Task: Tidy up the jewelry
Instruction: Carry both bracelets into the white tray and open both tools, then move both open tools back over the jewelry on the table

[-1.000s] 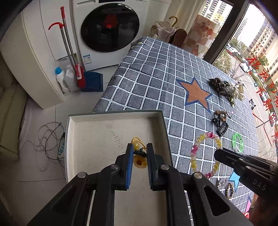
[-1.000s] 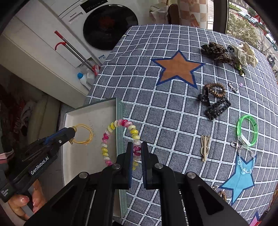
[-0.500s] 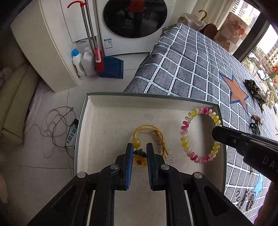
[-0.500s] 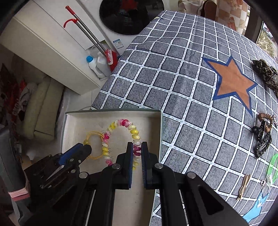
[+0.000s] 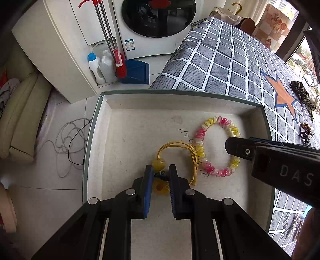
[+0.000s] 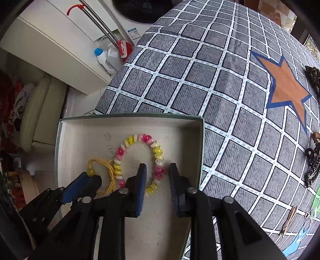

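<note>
1. At the far left of the left wrist view, a cream sofa (image 5: 22,112) and a tangle of cable (image 5: 68,140) are seen on the tiled floor.
2. Beside them, a white cabinet (image 5: 60,52), two detergent bottles (image 5: 100,68), a red broom (image 5: 120,66) and a washing machine (image 5: 160,18) are seen.
3. A shallow white tray (image 5: 96,124) is set at the near edge of the surface (image 6: 200,80), which is covered by a grey checked cloth with an orange star (image 6: 286,86).
4. The left gripper (image 5: 160,176) is held narrow over the tray floor, with the flower charm of a yellow hair tie (image 5: 176,146) lying between its blue pads; whether the pads press on it cannot be told. The tie's cord loop is stretched away from the gripper and to the right.
5. Just right of the tie and touching its cord, a pink and yellow beaded bracelet (image 6: 140,140) is laid flat in the tray as an oval, with its long axis running from near-left to far-right in the left wrist view.
6. The right gripper (image 6: 157,174) is spread wide, its fingers set either side of the bracelet's near-right strand without touching it.
7. At the right edge of the surface, dark hair clips (image 6: 312,166) and a green bangle (image 6: 317,196) are seen, well apart from the tray.
</note>
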`<action>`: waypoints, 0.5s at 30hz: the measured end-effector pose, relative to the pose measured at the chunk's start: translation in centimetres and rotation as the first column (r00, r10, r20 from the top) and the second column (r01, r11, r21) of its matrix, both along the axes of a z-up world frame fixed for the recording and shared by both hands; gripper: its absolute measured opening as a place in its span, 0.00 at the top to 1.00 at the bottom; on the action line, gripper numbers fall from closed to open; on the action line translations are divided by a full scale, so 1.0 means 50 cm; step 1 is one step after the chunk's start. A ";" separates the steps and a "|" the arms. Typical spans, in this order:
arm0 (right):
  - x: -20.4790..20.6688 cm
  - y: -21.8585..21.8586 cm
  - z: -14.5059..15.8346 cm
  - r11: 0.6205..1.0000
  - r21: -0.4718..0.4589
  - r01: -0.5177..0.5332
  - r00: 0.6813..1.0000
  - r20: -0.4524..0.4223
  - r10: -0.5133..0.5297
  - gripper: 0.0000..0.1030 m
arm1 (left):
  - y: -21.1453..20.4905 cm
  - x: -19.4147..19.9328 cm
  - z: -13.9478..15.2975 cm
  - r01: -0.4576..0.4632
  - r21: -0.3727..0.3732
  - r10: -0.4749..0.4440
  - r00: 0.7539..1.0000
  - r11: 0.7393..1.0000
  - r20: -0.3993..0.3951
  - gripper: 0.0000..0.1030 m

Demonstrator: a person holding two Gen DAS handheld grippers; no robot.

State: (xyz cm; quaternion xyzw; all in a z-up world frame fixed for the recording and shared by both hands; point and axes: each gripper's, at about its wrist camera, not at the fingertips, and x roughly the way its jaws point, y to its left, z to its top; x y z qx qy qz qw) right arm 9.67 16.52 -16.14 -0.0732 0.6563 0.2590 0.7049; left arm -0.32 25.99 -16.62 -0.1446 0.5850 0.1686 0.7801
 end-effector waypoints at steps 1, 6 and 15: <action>0.001 -0.004 0.008 1.000 0.022 0.001 1.000 0.002 -0.001 0.57 | -0.001 0.001 0.001 -0.001 0.001 0.001 1.000 1.000 -0.004 0.78; 0.005 -0.021 0.067 0.996 0.089 0.028 0.999 0.034 -0.031 0.53 | -0.010 -0.008 0.010 0.011 0.011 -0.011 1.000 1.000 -0.014 0.78; -0.044 -0.141 0.138 0.988 0.108 0.107 0.991 0.066 -0.115 0.43 | -0.030 -0.014 0.044 0.027 0.081 -0.026 1.000 0.996 -0.013 0.00</action>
